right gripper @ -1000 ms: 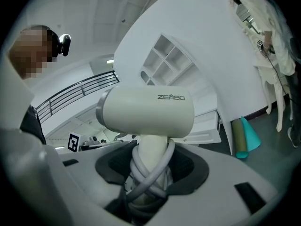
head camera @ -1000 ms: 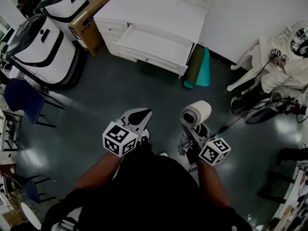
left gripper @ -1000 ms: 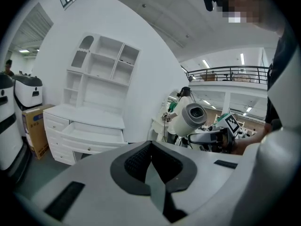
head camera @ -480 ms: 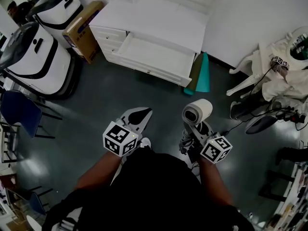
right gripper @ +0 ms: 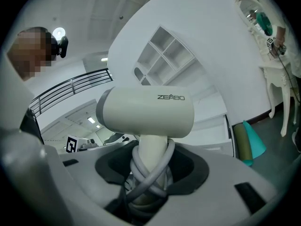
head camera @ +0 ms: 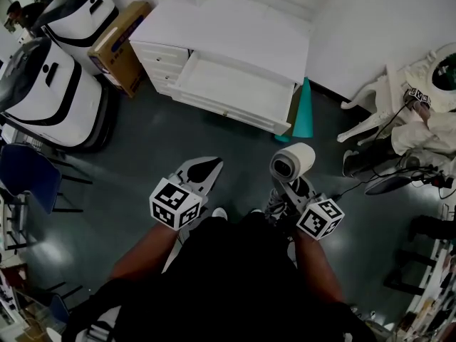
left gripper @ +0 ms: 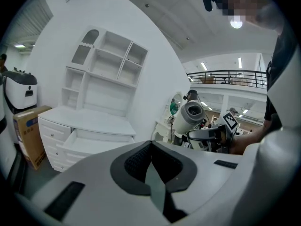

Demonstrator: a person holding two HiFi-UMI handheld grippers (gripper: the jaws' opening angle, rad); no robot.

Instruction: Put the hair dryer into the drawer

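Held left gripper (head camera: 203, 168) low and forward, jaws pressed together at the tips, nothing between them. Same pose as a second ago.

Closed in on the white dresser (head camera: 228, 30) meanwhile: sat lower and nearer in head view than in both earlier shots, open drawer (head camera: 235, 90) along with it. Judged as the walking approach, carry step, placing not begun. Found the drawer pulled out and bare inside, ahead of both jaw pairs and well apart from them. Showed ahead and left of the left jaw tips in left gripper view (left gripper: 96, 142).

Kept right gripper (head camera: 291, 188) clamped on the hair dryer (head camera: 293, 162) by its handle. Jaws spread only as wide as the handle plus the grey cord (right gripper: 148, 171) wound round it. Stood upright out of the jaws, barrel (right gripper: 146, 113) crosswise just above the tips, grip unchanged across the shots.

Left to do, by judgement: carry the jaws over the drawer, lower, release.
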